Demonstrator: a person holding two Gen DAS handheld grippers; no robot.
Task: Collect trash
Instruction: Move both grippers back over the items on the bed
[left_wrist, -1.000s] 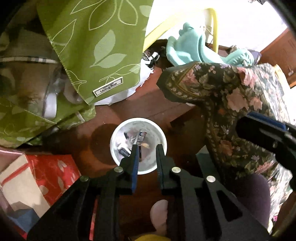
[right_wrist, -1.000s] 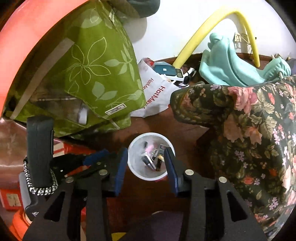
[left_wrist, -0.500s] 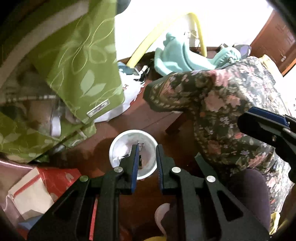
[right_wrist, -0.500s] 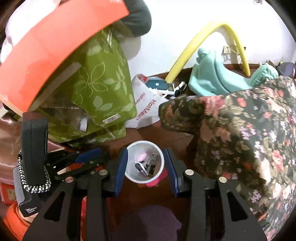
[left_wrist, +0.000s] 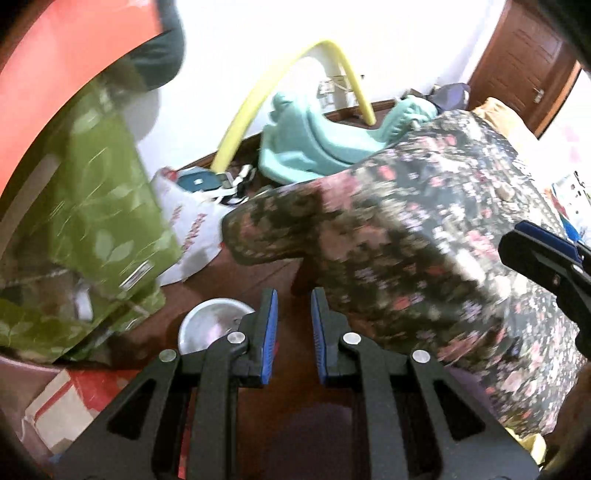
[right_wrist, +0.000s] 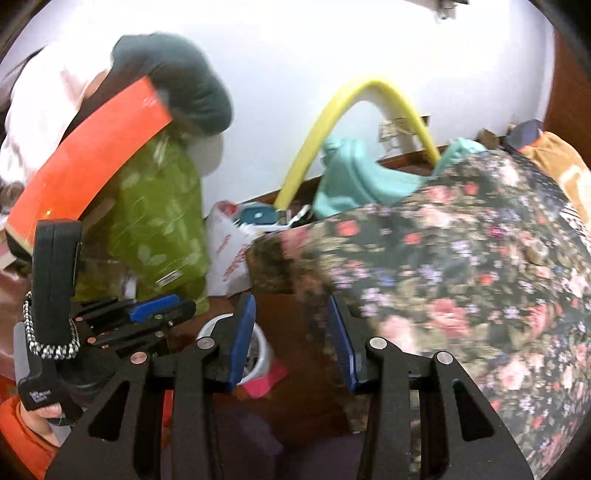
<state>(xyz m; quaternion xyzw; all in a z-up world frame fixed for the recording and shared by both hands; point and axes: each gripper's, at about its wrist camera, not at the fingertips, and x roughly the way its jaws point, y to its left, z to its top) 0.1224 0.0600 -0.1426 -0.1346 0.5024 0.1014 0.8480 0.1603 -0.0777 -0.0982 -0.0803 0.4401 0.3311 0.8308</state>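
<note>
Both tools hang over a dark wooden floor (left_wrist: 258, 280) crowded with clutter. The left tool (left_wrist: 293, 325) has its blue-padded jaws set a narrow gap apart, with nothing between them. The right tool (right_wrist: 291, 338) stands with its jaws spread wider, also empty, only floor showing between the pads.

The white trash cup (left_wrist: 207, 326) sits on the floor just left of the left tool's tips. In the right wrist view its rim (right_wrist: 264, 350) shows behind the left jaw, with a pink scrap (right_wrist: 267, 380) lying at its near side. What is inside the cup is too blurred to tell.

A green leaf-print bag (left_wrist: 107, 221) stands to the left, a white plastic bag (left_wrist: 192, 229) behind it, and a floral cloth (left_wrist: 424, 240) fills the right. A yellow tube (right_wrist: 332, 129) arches against the far wall.
</note>
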